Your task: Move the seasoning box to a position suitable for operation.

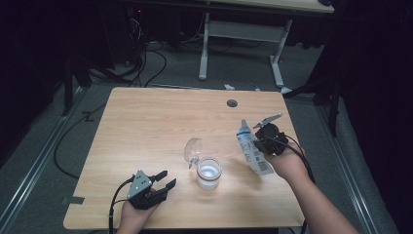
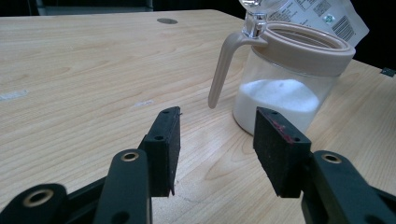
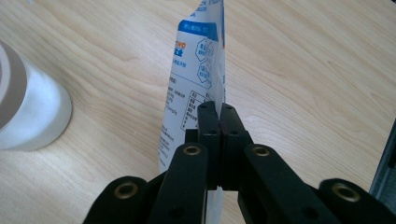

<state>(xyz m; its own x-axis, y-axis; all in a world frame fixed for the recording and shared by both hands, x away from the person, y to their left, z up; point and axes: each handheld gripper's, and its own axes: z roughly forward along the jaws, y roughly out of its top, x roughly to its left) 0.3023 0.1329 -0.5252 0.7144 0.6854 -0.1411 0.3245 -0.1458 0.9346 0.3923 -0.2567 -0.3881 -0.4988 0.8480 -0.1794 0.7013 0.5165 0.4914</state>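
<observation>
Tabletop [image 1: 146, 126], pale wood grain, carried one glass jar [image 1: 209, 173] near the front centre, well apart from every edge. Jar stood upright, beige collar, hinged clear lid [image 1: 193, 149] flipped open and standing up behind the mouth. White granular fill sat in the lower part; a beige lever handle hung down one side, seen in the left gripper view.

Pouch [image 1: 253, 152], white with blue print and a barcode panel, was held off the tabletop to the right of the jar, near it but not touching. Its long axis ran from near the person toward the far edge, top end pointing away and slightly left, tilted rather than vertical. Whether the top was cut open could not be told.

Right gripper [image 3: 219, 119]: fingers pressed together on the pouch's edge, pinching it flat.

Left gripper [image 2: 217, 140]: fingers spread, nothing between them, hovering low just before the jar.

Judged step: pouch lifted and ready, pouring into the jar not yet begun. Next move likely calls for swinging the pouch's top end over the open mouth and tipping it down, the left gripper steadying the jar.
</observation>
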